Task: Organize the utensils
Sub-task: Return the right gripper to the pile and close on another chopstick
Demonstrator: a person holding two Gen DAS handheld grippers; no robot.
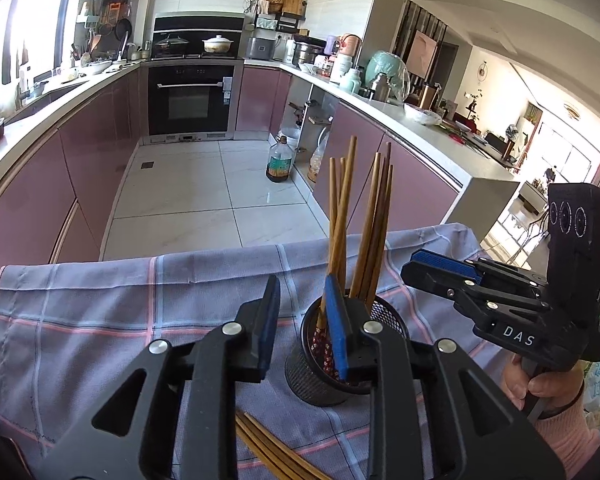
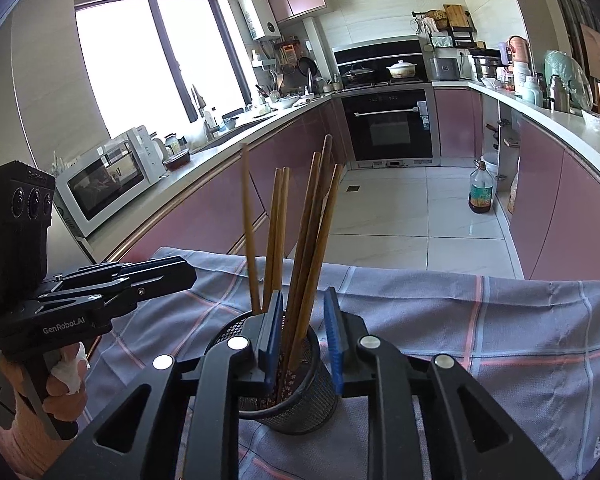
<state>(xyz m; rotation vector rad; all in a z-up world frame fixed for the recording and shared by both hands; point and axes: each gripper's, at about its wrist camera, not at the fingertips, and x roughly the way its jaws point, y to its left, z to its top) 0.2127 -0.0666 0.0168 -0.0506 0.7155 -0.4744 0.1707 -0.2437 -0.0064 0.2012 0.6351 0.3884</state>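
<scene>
Wooden chopsticks [image 1: 260,450] loose on cloth, only in left wrist view.

A checked cloth [image 1: 100,312] is lying over the near surface, its far edge hanging at the floor side. A tiled floor [image 1: 204,184] is stretching toward 12 o'clock, where a black oven [image 2: 388,124] is sitting under a hob carrying a lidded wok [image 2: 358,70] and a white pot [image 2: 400,68]. An oil bottle [image 2: 480,192] is standing on the floor at 2 o'clock, beside an open cabinet. A microwave [image 2: 108,176] is sitting on the counter at 10 o'clock, with a bright window [image 2: 148,60] glaring behind it. Jars, bottles and a kettle are crowding the counter [image 1: 428,136] at 1 o'clock. A water heater [image 2: 260,16] is hanging high on the wall.
</scene>
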